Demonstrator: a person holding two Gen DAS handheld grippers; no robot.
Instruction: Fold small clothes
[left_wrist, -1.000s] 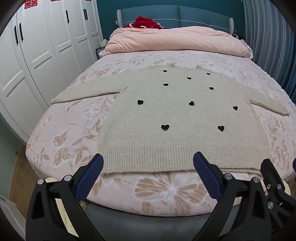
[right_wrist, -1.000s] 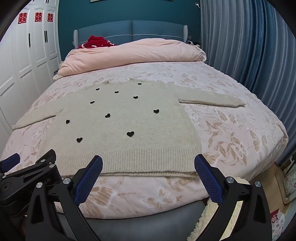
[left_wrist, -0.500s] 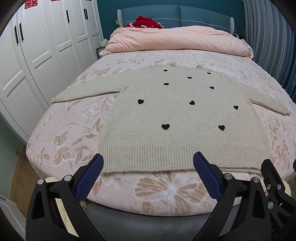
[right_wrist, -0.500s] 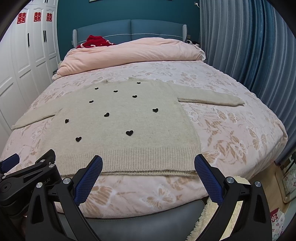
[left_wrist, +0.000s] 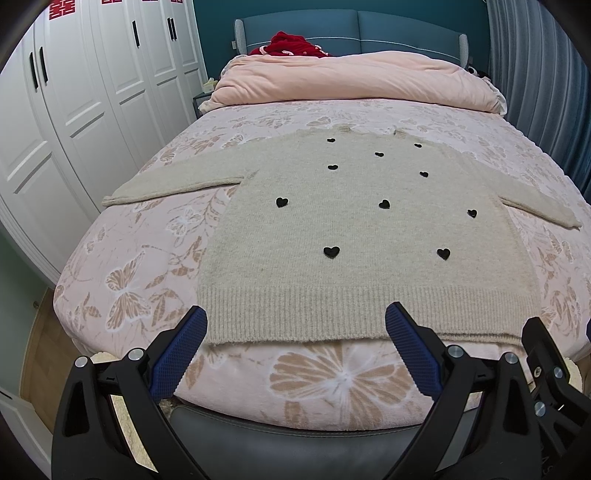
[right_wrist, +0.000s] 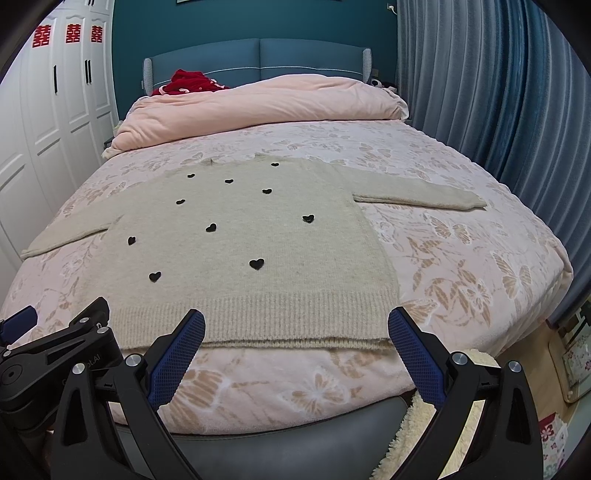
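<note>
Left wrist view: the left gripper (left_wrist: 295, 325) hangs with jaws wide apart just short of the beige sweater (left_wrist: 365, 236), spread flat on the bed (left_wrist: 129, 266).

Right wrist view: the right gripper (right_wrist: 295, 328), likewise spread and empty, hovers before the sweater's (right_wrist: 240, 251) ribbed hem (right_wrist: 258, 317).

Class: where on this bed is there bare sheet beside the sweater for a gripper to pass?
Bare floral sheet lies between the sweater body and the curtain-side edge, below the right sleeve; likewise below the left sleeve toward the wardrobe. The head end is crowded by the pink duvet.

Beige sweater (left_wrist: 362, 236) with black hearts on pink butterfly-patterned bedspread (left_wrist: 140, 280).
</note>
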